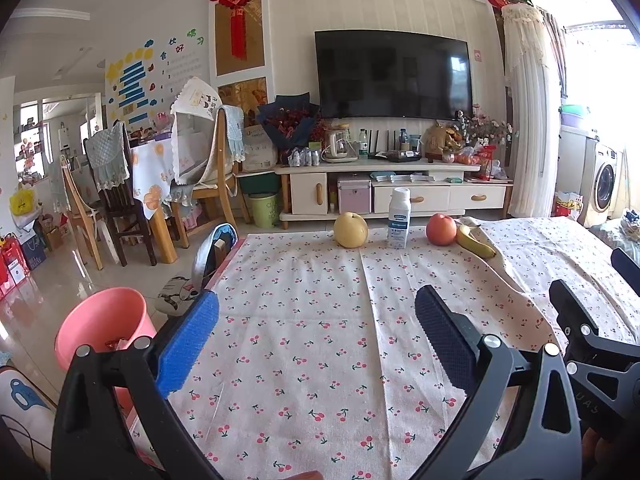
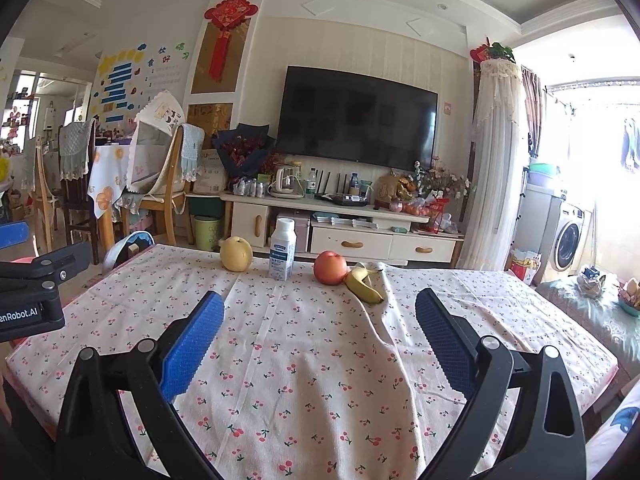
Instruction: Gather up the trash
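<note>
**Both claws open and empty, trash far ahead across the tabletop**

A wide tabletop [image 2: 304,360] fills both views, covered by a matte cream cloth printed with small red cherries; the cloth lies in soft creases and a raised fold runs toward the far right. On the floor just past the tabletop's left edge stands a round, smooth pink plastic bin [image 1: 100,320], with something red lying inside it.

The left claw [image 1: 316,344] hovers low over the near edge of the tabletop, its two ribbed pads spread wide with nothing between them. The right claw [image 2: 320,344] hovers beside it, equally wide and empty.

Four things stand in a row at the far edge, well apart from both claws and straight ahead of them. From left to right: a round yellow pear [image 2: 236,254]; an upright white plastic bottle with a blue label [image 2: 282,249], its long axis vertical; a round red-orange apple [image 2: 329,267]; and a curved, half-peeled yellow banana [image 2: 365,285] touching the apple.

The bottle looks the likeliest piece of trash, though I cannot tell if it is empty. It sits slightly left of the right claw's centre line and slightly right of the left claw's. The left claw lies nearer the bin.
</note>
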